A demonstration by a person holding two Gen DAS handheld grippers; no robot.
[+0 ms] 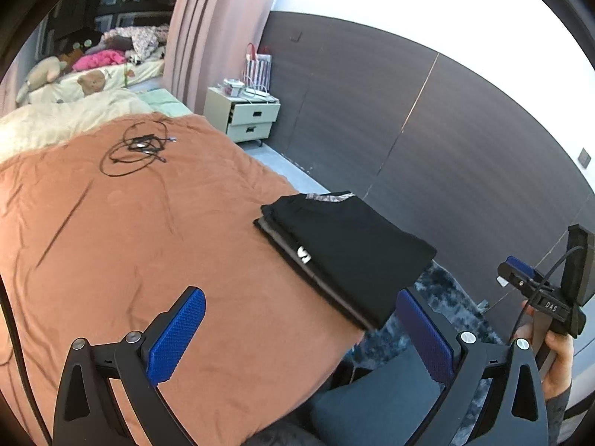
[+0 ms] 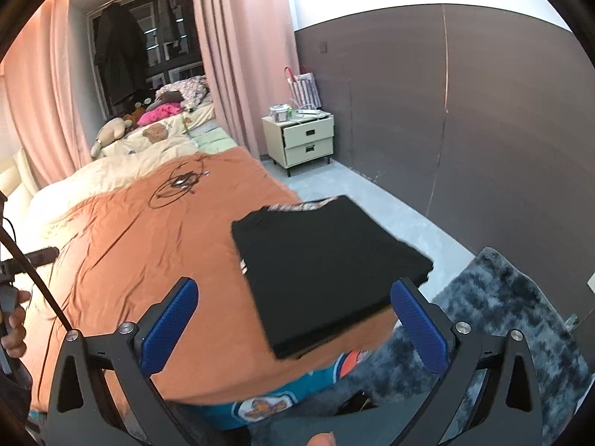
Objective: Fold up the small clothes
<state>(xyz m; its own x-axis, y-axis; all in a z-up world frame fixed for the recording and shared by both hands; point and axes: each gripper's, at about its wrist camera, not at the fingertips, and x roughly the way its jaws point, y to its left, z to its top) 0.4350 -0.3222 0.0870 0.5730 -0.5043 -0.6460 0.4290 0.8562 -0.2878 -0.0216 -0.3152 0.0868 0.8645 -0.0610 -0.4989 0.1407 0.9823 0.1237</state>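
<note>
Already folded, black T-shirt (image 2: 327, 267) lies at bed (image 1: 130, 230) corner, overhanging edge. Left tongs (image 1: 301, 338) & right tongs (image 2: 297, 327) both wide, empty. Risk: a nudge w/ either could slide shirt off.

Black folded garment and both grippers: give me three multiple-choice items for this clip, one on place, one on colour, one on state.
1. Where does the black folded garment lie?
A. on the nightstand
B. at the near edge of the orange bedspread
C. on the rug

2. What colour are the finger pads?
A. red
B. green
C. blue

3. How do the left gripper and right gripper stand?
A. both open, holding nothing
B. both shut on cloth
C. one shut

Key: B, the garment rests on the bedspread's edge; C, the pads show blue; A, the fingers are spread wide with nothing between them.
</note>
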